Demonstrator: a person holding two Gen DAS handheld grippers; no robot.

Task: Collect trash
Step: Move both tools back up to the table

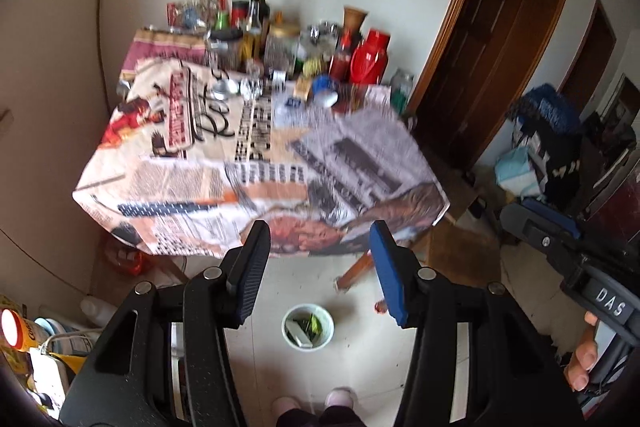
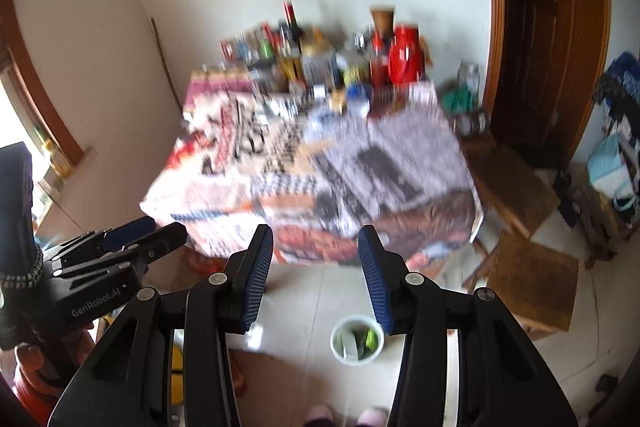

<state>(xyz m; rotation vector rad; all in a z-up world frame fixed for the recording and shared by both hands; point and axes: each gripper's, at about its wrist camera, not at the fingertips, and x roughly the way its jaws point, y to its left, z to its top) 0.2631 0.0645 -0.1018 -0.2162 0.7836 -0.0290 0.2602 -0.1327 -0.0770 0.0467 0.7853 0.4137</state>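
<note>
One table [image 1: 256,163], one white bin [image 1: 307,326], two wooden stools [image 2: 532,287], one red thermos [image 1: 370,57].

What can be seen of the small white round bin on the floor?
The small white round bin stands upright and lidless on the pale tiled floor, in front of the cloth-covered table. It looks like plastic. Inside lie green scraps and a pale flat piece. Neither gripper touches it.
</note>
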